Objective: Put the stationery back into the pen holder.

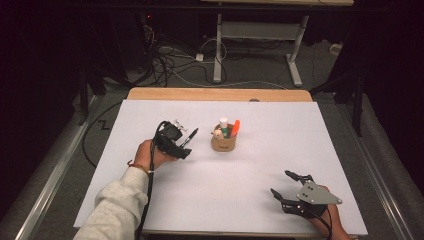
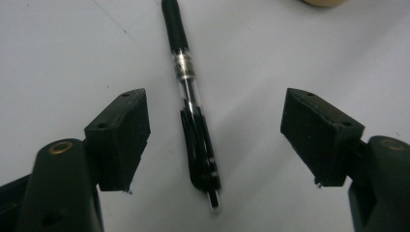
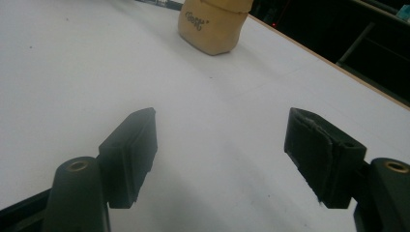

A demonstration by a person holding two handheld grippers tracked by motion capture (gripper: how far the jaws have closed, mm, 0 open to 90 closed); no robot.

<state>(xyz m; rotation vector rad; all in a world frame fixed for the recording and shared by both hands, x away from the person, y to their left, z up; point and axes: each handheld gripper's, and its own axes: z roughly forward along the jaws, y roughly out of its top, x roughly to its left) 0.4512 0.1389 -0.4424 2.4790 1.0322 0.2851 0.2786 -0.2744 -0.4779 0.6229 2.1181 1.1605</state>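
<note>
The black pen (image 2: 193, 111) lies flat on the white bench (image 1: 260, 165), left of the tan cup (image 1: 223, 143) of markers — round and slick, it could roll or skid if one pad lands first. The left tongs (image 2: 215, 140) straddle it, wide apart, touching nothing. Near right, the right tongs (image 3: 220, 154) gape empty.

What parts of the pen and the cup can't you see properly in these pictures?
- Pen: its far end is cut off by the top edge of the left gripper view; its near tip is blurred.
- Cup: its top is cut off by the right gripper view's upper edge, and the print on it is too blurred to read.
- Things inside the cup: too small in the high view to tell apart.
</note>
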